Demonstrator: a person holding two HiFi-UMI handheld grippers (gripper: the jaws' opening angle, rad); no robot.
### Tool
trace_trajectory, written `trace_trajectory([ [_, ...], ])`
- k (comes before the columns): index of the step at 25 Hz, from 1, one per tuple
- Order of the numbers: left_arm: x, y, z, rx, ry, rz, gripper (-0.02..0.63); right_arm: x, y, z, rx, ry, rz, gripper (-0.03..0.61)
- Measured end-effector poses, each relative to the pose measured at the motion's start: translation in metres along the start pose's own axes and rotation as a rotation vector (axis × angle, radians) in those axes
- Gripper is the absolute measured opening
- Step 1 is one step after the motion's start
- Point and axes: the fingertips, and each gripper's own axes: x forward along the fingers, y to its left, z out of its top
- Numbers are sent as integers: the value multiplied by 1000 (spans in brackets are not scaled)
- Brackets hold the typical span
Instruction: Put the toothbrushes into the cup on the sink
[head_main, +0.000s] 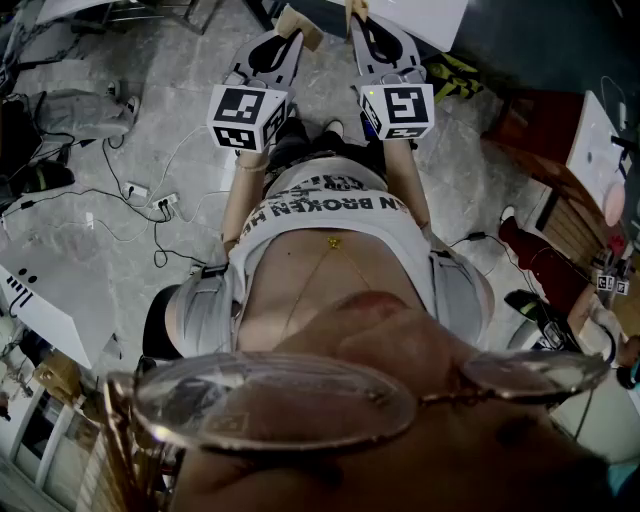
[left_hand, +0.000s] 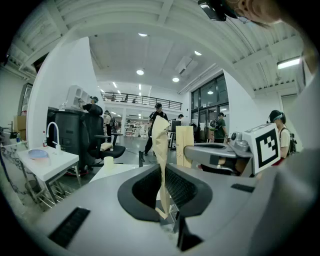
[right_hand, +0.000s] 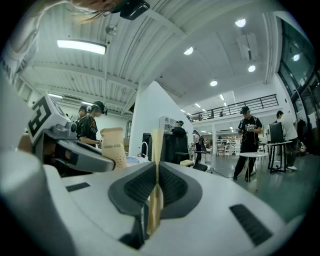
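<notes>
No toothbrush shows in any view. My left gripper (head_main: 297, 24) and right gripper (head_main: 357, 10) are held side by side in front of the person's body, pointing out over the floor. Both are shut with nothing between them: in the left gripper view the tan pads (left_hand: 161, 145) press flat together, and so do the pads (right_hand: 156, 165) in the right gripper view. A white table (left_hand: 55, 167) with a curved faucet (left_hand: 52, 134) stands at the far left of the left gripper view. A pale cup (left_hand: 108, 163) sits on another white surface nearer the middle.
Cables and a power strip (head_main: 160, 202) lie on the grey floor at the left. White table corners (head_main: 45, 300) stick in at the left and top. A black office chair (left_hand: 102, 145) and several standing people fill the hall ahead. Red furniture (head_main: 530, 130) stands at the right.
</notes>
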Motion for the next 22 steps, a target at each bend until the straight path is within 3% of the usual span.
trace_trajectory([
  [11, 15, -5, -2, -19, 5, 6, 32, -2, -17, -10, 70, 2, 11, 34],
  [22, 48, 80, 29, -3, -17, -40, 32, 88, -18, 13, 62, -25, -26, 34],
])
